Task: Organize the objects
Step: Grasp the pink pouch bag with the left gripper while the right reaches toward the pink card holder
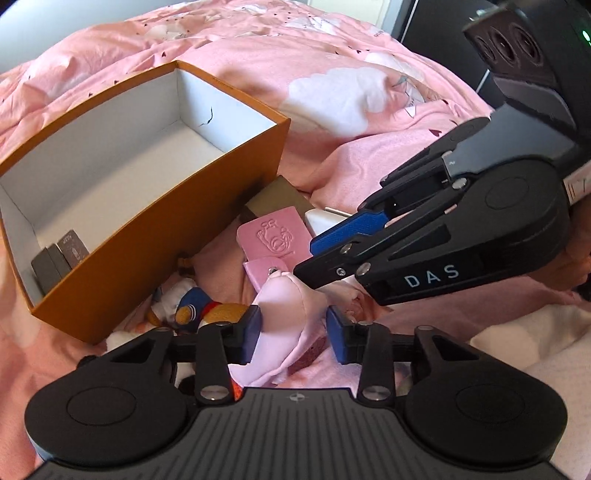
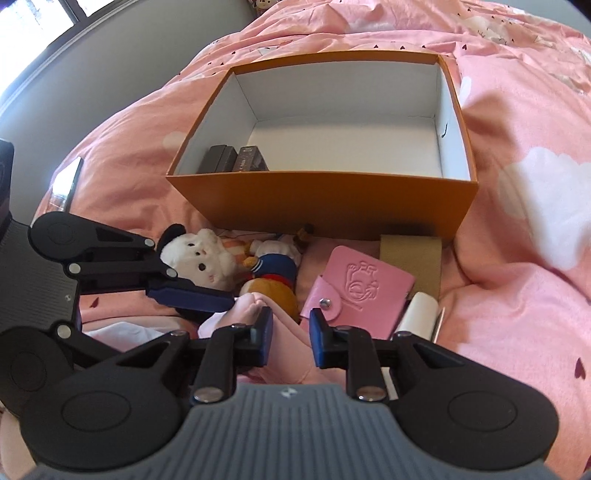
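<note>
A pale pink plush toy lies on the pink bedspread between the fingers of my left gripper, which are open around it. My right gripper is open over the same pink plush; it shows in the left wrist view above the toy. An orange box with a white inside stands just beyond; it holds small dark boxes in one corner. In front of it lie a white bear plush, a blue-shirted plush, a pink wallet, a tan box and a white charger.
The pink bedspread is rumpled, with raised folds right of the box. A grey wall and a window are to the far left. A dark device lies on the bed's left edge.
</note>
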Motion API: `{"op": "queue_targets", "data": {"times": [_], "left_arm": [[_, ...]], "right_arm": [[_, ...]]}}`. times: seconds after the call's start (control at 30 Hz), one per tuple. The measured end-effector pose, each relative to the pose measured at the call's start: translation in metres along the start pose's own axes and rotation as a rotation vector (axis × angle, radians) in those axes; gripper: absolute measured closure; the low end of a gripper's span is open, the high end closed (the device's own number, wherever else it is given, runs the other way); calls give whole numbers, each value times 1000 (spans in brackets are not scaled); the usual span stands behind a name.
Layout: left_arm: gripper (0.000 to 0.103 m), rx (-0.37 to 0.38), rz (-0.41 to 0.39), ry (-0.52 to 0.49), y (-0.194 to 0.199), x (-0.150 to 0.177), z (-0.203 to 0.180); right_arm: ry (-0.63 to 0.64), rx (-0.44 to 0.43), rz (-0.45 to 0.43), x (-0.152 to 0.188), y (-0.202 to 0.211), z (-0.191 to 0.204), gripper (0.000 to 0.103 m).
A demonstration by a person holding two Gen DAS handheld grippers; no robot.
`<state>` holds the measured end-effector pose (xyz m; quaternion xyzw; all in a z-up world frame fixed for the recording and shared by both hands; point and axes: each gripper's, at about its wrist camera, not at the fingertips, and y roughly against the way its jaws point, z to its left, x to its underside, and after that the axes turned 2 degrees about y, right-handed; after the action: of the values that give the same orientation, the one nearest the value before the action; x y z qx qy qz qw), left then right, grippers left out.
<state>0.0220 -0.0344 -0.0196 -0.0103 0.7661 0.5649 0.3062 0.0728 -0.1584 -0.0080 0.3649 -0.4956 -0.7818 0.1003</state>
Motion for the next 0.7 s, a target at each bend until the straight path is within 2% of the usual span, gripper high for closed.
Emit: {"op": "queue_targets", "data": {"times": [0.07, 0.2, 0.33, 0.4, 0.43, 0.5, 0.57, 0.7], "left_arm": [[71, -7, -9, 1, 2, 0, 0], [79, -34, -30, 40, 10, 0, 7], [84, -67, -64, 158, 26, -1, 29], [85, -111, -79, 218, 33, -1, 40], [89, -142, -84, 242, 36, -1, 45], [89, -175, -83, 284, 39, -1, 55], [88, -172, -72, 311, 40, 1, 62], [87, -175, -46, 298, 42, 4, 62]], "right_arm": [[2, 7, -4, 0, 1, 0, 79], [-10, 22, -27, -4, 6, -1, 78], [-12, 36, -63, -8, 16, -2, 78], [-6, 46, -80, -10, 21, 0, 78], [-2, 48, -87, -11, 22, 1, 78], [6, 40, -84, -11, 20, 3, 78], [13, 29, -65, -12, 13, 6, 78], [25, -13, 2, -10, -12, 15, 78]]}}
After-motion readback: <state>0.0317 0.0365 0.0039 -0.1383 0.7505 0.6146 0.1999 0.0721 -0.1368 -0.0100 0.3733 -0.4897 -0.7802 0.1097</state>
